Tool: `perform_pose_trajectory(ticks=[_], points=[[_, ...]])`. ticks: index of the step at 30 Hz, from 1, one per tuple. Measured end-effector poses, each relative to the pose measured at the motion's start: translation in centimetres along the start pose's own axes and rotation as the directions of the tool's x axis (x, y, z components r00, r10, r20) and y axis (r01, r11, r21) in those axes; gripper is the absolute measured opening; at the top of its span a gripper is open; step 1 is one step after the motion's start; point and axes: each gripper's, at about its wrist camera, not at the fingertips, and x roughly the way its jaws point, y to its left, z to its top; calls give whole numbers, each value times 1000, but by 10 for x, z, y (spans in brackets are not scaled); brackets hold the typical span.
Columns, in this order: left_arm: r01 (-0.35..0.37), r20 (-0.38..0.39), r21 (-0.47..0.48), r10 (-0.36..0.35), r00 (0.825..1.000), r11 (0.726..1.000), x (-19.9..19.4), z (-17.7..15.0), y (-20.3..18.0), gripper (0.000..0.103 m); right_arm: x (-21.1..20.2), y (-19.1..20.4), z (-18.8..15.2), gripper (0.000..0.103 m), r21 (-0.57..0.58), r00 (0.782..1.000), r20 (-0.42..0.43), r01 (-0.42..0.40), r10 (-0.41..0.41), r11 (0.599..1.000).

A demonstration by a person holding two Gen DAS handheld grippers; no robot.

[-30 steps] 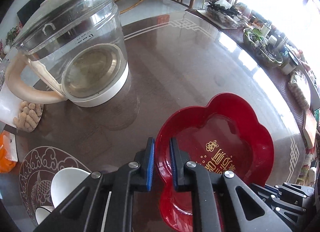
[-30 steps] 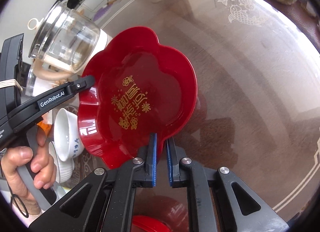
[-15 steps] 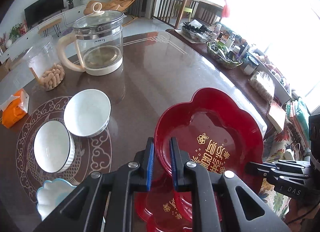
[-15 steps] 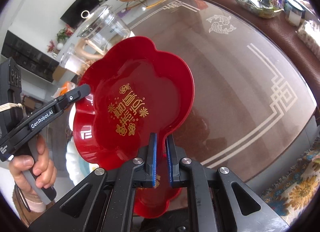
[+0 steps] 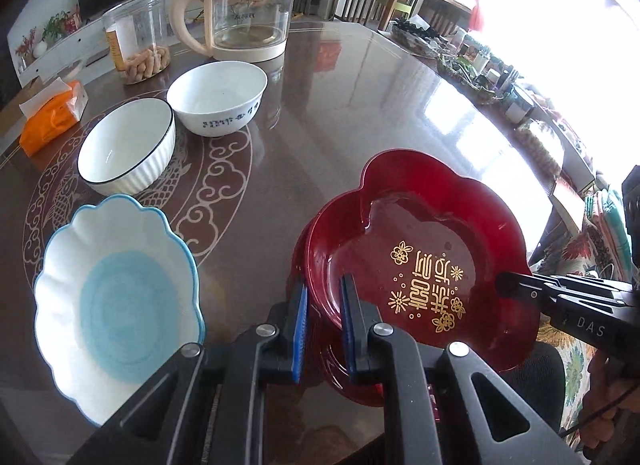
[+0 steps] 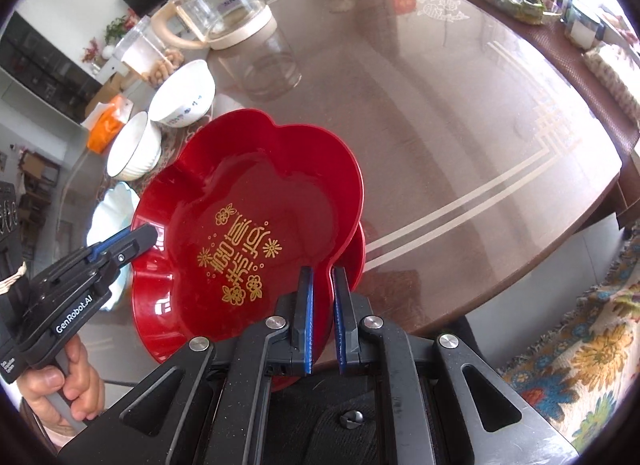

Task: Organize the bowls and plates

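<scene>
Red lacquer is filling both wrist views: we are holding a red flower-shaped plate [image 5: 416, 249] with gold characters over the near edge of the table [image 5: 340, 105], one gripper on each side of its rim. Our left gripper [image 5: 323, 323] is pinching the plate's left rim, its blue-padded jaws standing narrow with the rim between them. Our right gripper [image 6: 322, 315] is gripping the opposite rim the same way, jaws narrow on the red edge. In the right wrist view the plate [image 6: 248, 241] is sitting tilted, and the left gripper [image 6: 132, 243] is showing at its far side.

Directly beneath the held plate, a second red plate [image 5: 352, 381] is peeking out, its rim showing just below and to the near side; we cannot tell whether the two are touching.

Just beside the red plates on the left, a white scalloped dish with a blue centre [image 5: 116, 305] is resting on the table. Beyond it, a ribbed white bowl with a dark rim [image 5: 128, 145] and a white bowl with blue lettering [image 5: 218, 97] are standing near each other. Farther back, a glass kettle with a cream handle [image 5: 248, 9], a clear jar of peanuts [image 5: 138, 41] and an orange tissue pack [image 5: 54, 115] are lining the far side.
</scene>
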Motion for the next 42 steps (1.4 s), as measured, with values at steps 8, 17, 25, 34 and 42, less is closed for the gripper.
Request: perform_pose_trajectory(ticks=[8,17,25,34,42], points=[[-29,5,13,29,1000,999,8,-6,2,15,7,6,-8,11,-28,999,25,49,-49,998],[-96,1,70,96,995,993,15,-3,-5,15,11,10,-19,15,-46,997,52,53,-50,998],[-114,59,5,113,992,993,-5,5,8,16,1,7,-20,50,-19,995,96,12,-10,1000],[-88,177,-28,92,980,996,-40,-10,-2,16,-39,18,-37,60,-11,961,265,86,-80,996],[-142,285,-15,140,948,990,-65,-32,-33,86,-80,33,-66,69,30,888,443,124,-124,992]])
